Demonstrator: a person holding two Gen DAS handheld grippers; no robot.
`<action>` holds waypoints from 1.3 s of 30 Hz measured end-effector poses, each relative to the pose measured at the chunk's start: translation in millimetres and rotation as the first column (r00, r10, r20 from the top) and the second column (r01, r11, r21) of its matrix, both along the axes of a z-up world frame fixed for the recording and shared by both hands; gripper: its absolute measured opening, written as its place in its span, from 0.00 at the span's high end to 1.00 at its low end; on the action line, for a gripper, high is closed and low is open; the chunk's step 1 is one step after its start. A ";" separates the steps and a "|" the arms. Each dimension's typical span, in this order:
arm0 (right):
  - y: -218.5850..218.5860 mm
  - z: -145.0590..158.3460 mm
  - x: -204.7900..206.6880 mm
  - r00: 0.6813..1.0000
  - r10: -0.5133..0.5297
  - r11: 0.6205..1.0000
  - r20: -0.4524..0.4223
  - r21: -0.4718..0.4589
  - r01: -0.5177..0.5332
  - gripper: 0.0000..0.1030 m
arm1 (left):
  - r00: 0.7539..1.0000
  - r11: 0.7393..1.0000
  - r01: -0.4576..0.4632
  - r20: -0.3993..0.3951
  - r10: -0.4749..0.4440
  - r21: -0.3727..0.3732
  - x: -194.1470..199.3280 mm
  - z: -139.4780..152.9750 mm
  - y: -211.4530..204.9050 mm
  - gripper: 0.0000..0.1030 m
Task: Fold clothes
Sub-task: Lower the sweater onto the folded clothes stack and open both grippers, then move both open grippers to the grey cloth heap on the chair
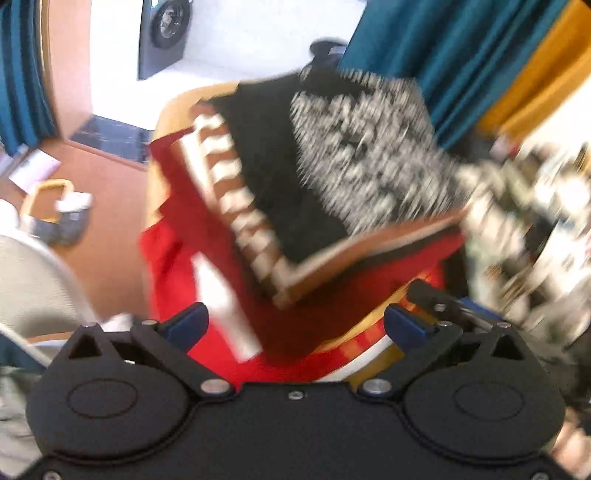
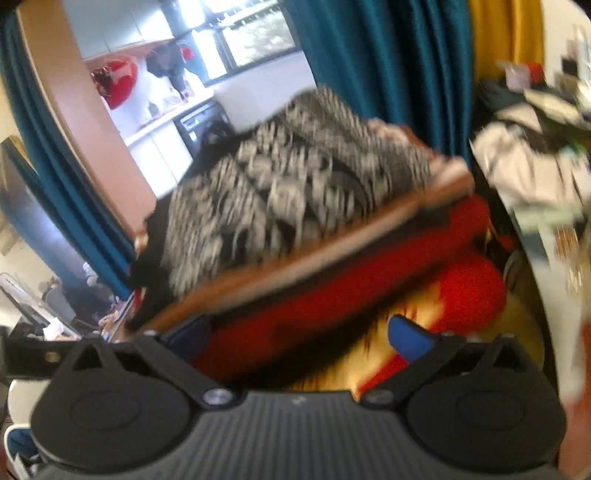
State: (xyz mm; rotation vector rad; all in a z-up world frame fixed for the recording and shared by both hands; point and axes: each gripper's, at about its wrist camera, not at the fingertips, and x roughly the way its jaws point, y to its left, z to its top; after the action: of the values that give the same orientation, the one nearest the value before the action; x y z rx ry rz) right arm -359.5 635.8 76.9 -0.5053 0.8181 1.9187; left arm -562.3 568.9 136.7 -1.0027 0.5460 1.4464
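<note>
**Both claws wide, folded garment on the pile**

I see my left gripper (image 1: pixel 295 325) and right gripper (image 2: pixel 295 332) both spread wide, holding nothing. The black-and-white patterned garment (image 1: pixel 362 155) lies folded on the red cloth (image 1: pixel 177 236), which covers the wooden table (image 1: pixel 162 118) out to its near edge. My worry: a low pass could snag the brown-trimmed edge (image 1: pixel 369 251) and undo the fold; blur hides the clearance.

You are in a lived-in home: teal curtains (image 1: pixel 436 55) hang at the far side, a front-loading washing machine (image 1: pixel 166 33) stands far left, and kitchen counters (image 2: pixel 173 114) sit under a window (image 2: pixel 255 37).
</note>
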 end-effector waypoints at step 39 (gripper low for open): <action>-176.0 -56.7 -32.0 0.877 0.260 0.965 0.403 -0.091 -0.244 0.01 | 0.929 0.946 0.244 -0.229 -0.291 -0.213 75.9 -49.6 -49.7 0.00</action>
State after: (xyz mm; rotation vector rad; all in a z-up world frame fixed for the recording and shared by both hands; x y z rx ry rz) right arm -391.5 459.9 20.3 -1.0455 0.5293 1.9318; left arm -486.4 519.1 87.1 -0.8439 0.9832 1.3023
